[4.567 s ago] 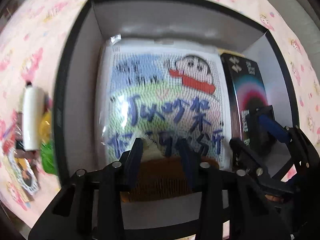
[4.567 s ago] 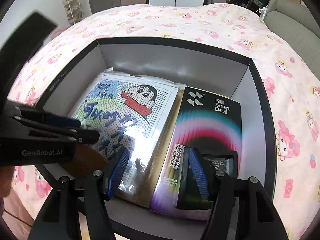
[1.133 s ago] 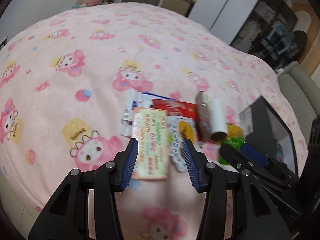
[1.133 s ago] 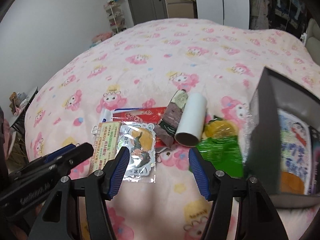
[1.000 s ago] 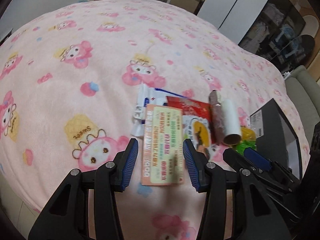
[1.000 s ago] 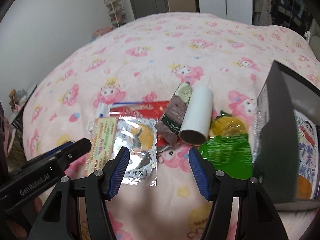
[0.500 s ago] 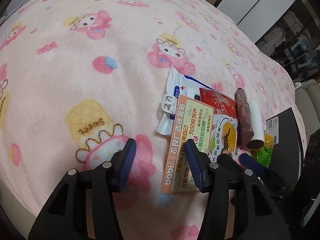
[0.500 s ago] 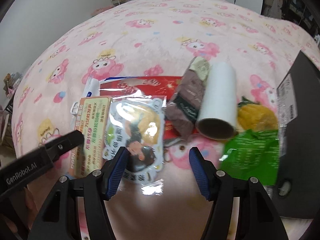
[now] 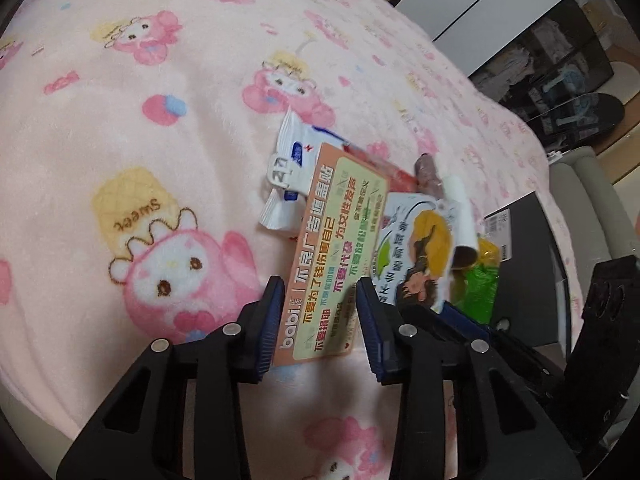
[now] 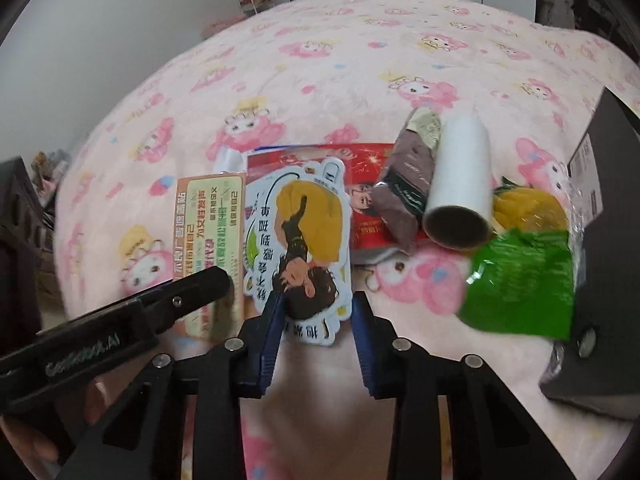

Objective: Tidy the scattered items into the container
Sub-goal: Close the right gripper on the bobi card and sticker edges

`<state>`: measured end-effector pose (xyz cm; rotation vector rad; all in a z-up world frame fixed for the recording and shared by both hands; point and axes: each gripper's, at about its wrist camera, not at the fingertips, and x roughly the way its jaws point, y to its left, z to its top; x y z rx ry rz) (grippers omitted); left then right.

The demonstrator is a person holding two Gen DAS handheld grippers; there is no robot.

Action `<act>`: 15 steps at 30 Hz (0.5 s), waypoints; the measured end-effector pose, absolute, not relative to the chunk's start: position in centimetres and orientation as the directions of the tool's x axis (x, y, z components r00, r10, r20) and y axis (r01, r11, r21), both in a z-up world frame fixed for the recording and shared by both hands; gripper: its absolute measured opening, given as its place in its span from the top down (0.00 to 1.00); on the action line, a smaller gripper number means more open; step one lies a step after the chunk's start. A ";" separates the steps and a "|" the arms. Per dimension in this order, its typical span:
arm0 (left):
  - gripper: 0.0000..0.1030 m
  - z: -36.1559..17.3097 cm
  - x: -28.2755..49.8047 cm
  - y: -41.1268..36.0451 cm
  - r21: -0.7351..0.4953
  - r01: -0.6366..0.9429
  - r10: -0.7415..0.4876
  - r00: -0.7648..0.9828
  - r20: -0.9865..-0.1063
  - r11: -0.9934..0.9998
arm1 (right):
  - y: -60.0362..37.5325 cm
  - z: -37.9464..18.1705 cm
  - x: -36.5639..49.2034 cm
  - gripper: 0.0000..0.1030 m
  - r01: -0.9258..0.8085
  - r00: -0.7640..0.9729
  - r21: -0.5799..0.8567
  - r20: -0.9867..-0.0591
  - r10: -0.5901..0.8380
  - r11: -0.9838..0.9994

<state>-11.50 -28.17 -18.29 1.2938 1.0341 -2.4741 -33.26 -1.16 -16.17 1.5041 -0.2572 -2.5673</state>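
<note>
- Both grippers have come off the black box and down onto the pile of loose items on the bed, and both sets of jaws have just been closing.
- left gripper (image 9: 318, 320): jaws narrowed around the near end of the orange "babi" card (image 9: 336, 256), card sits between the blue pads — whether the pads already press on it I cannot tell, the card looks flat on the blanket.
- right gripper (image 10: 318, 324): jaws narrowed around the near end of the die-cut cartoon sticker pack (image 10: 298, 240), which lies just beside the orange card; grip also unconfirmed, so not yet a clear clench.
- Judgement: two pickups starting at once — next is the lift and carry to the box.
- Task's container, the black box (image 10: 600, 248), stands at the right of the pile, touching or nearly touching the green foil packet (image 10: 520, 284).
- Left to tidy: white paper roll (image 10: 460, 184), brown pouch (image 10: 408, 184) beside it, red packet (image 10: 368, 184) under them, yellow item in clear wrap (image 10: 528, 204), white sachet (image 9: 288, 176) tucked under the orange card.
- Surface: soft pink fleece blanket (image 9: 160, 80) with cartoon bunny print, on a bed — thin flat items may be hard to pinch on it.
- Room: white wall at left, white wardrobe doors and dark shelving behind, a grey-green padded seat edge at far right.
</note>
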 end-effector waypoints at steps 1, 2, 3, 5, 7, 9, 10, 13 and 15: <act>0.65 -18.2 -11.4 -28.3 -0.495 0.445 0.150 -0.612 -0.776 -0.746 | -0.9 -15.9 -33.1 0.71 0.042 -0.486 0.235 -0.844 -0.225 -0.971; 0.65 -18.3 -11.5 -28.4 -0.479 0.464 0.129 -0.605 -0.786 -0.745 | -0.6 -15.8 -33.0 0.71 0.036 -0.488 0.237 -0.843 -0.224 -0.971; 0.64 -18.5 -11.7 -28.6 -0.470 0.478 0.119 -0.595 -0.795 -0.742 | -0.5 -15.8 -33.2 0.71 0.034 -0.487 0.232 -0.846 -0.219 -0.972; 0.62 -19.1 -11.9 -29.1 -0.480 0.494 0.130 -0.586 -0.800 -0.725 | -0.4 -16.2 -33.8 0.71 0.023 -0.479 0.211 -0.855 -0.196 -0.977; 0.62 -19.4 -11.9 -29.4 -0.489 0.501 0.133 -0.588 -0.798 -0.714 | -0.3 -17.0 -34.6 0.71 0.015 -0.456 0.215 -0.868 -0.197 -0.977; 0.62 -19.7 -12.1 -29.6 -0.484 0.513 0.131 -0.579 -0.805 -0.709 | -0.4 -18.0 -35.3 0.62 0.016 -0.437 0.240 -0.871 -0.223 -0.971; 0.62 -19.8 -12.1 -29.5 -0.484 0.515 0.134 -0.575 -0.807 -0.707 | -0.5 -18.3 -35.5 0.58 0.021 -0.438 0.252 -0.867 -0.236 -0.967; 0.69 -19.8 -12.2 -29.1 -0.488 0.496 0.151 -0.574 -0.805 -0.718 | -0.6 -18.9 -36.0 0.50 0.046 -0.441 0.298 -0.850 -0.287 -0.954; 0.70 -19.7 -12.3 -28.8 -0.480 0.485 0.151 -0.571 -0.807 -0.731 | -0.4 -18.8 -35.8 0.60 0.051 -0.437 0.333 -0.841 -0.321 -0.942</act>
